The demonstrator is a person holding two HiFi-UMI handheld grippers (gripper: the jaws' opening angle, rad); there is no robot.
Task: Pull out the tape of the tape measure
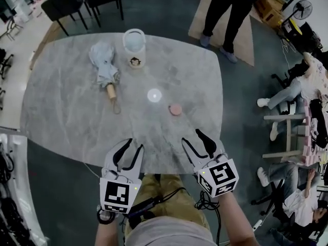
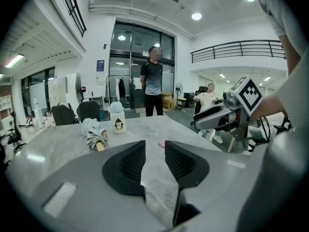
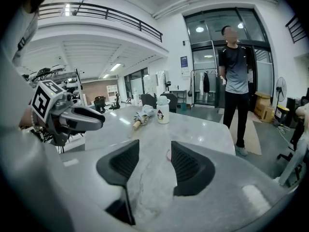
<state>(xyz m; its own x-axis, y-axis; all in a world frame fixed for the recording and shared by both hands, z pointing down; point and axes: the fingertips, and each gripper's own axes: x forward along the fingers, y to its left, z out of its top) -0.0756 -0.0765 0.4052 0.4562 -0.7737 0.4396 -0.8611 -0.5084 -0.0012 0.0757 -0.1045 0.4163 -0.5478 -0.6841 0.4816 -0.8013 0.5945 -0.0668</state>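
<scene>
look for the tape measure (image 1: 176, 109), likely the little pink round thing on the table (image 1: 66, 117), a bit ahead of the right gripper (image 1: 192, 137) and not touching it. keep right gripper and left gripper (image 1: 133, 146) wide and empty, as now. reach in, pinch the case with one, catch the tab with the other, pull slow and straight.

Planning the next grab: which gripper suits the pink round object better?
Probably right: the right gripper, open, is nearer the pink round object and faces it; the left gripper lies farther away.
</scene>
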